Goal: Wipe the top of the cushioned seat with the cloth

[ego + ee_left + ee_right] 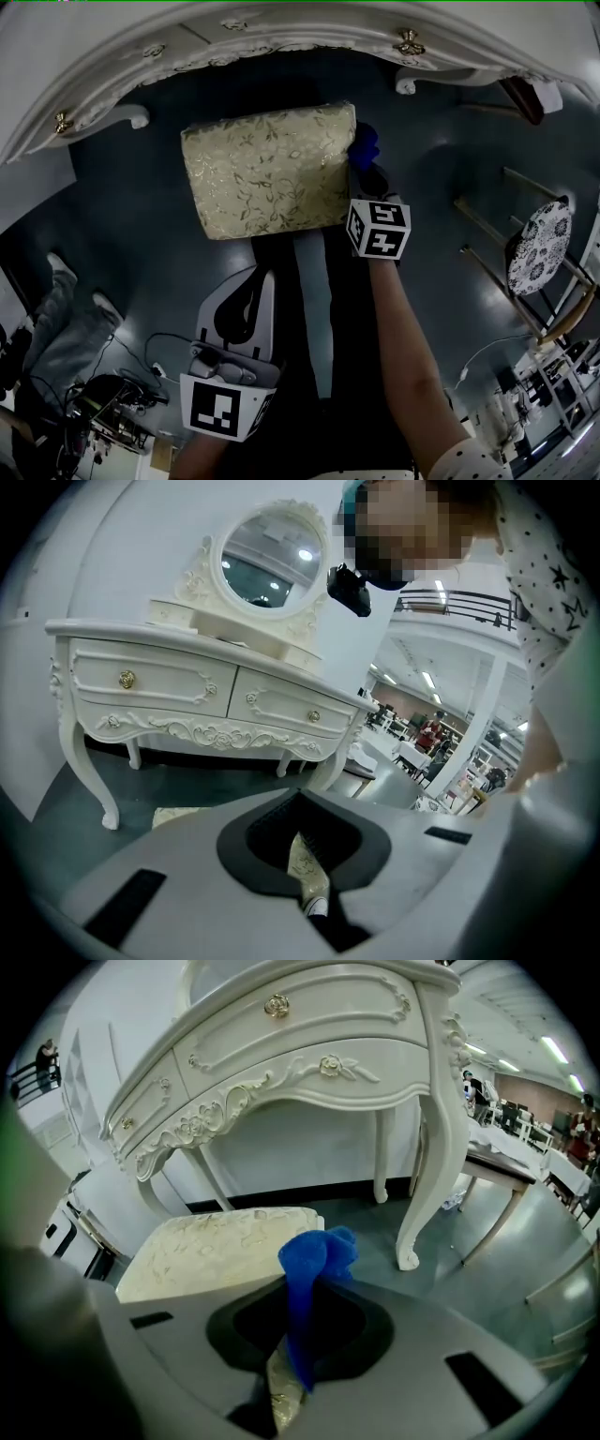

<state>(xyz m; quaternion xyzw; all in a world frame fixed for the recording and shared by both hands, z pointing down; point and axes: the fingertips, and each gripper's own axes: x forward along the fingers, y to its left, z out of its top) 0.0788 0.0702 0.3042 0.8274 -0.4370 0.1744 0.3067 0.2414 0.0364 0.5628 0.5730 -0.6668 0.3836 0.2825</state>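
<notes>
Two grippers, both mine. Right gripper [298, 1340] jaws clamped on blue cloth [317, 1258], at right edge of cushioned seat [267, 171]. Left gripper [242, 305] jaws together, empty, near my body. Judging: wipe barely started, whole top left.

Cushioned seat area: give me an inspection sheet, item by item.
Surface: cushioned seat top, cream floral, nothing lying on it.
Job's things: blue cloth, at the seat's right edge.
Clutter: equipment heap on the floor, lower left.
Grippers: right gripper shut on the cloth; left gripper shut, empty, back from the seat.
Cables: cables on the floor.
Surroundings: white dressing table, patterned chair.
</notes>
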